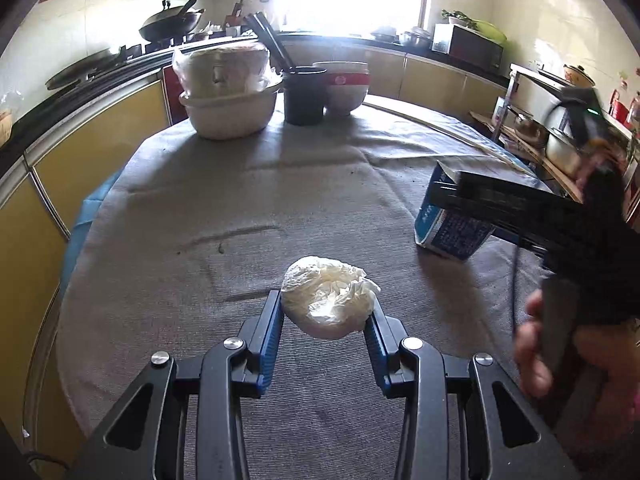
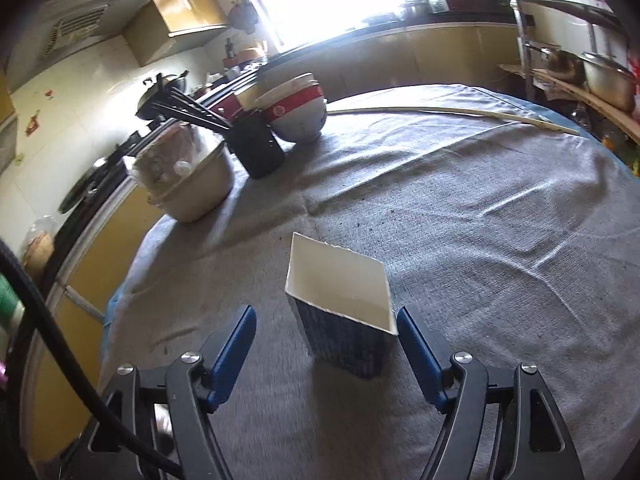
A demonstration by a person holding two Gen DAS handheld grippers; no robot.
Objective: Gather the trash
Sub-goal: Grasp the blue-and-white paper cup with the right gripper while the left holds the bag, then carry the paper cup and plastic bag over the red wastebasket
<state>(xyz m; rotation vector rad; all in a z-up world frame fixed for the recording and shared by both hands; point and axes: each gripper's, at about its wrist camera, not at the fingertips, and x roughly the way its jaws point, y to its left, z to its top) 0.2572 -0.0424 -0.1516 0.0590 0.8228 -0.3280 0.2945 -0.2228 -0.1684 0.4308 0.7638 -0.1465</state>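
Crumpled white tissue wad sits on the grey tablecloth, near the table's front edge, approx. centre. L gripper has it between the blue pads; both pads touch the wad's sides, so the fingers are clamped on it. Can't tell if it's lifted or resting on the cloth.

Off to the wad's right, well apart, stands a blue carton w/ white inside, top open, upright w/ a slight tilt. R gripper is spread wide around it: its right pad is just beside the carton's corner, left pad clear of it, so nothing is gripped. From the left wrist view the R gripper's black body crosses in front of the carton, w/ the person's hand on its handle.

At the far side of the table: cream bowls stacked w/ a plastic-wrapped item on top, a black holder w/ dark utensils, and red-banded white bowls, all close together. Kitchen counter w/ a wok behind.
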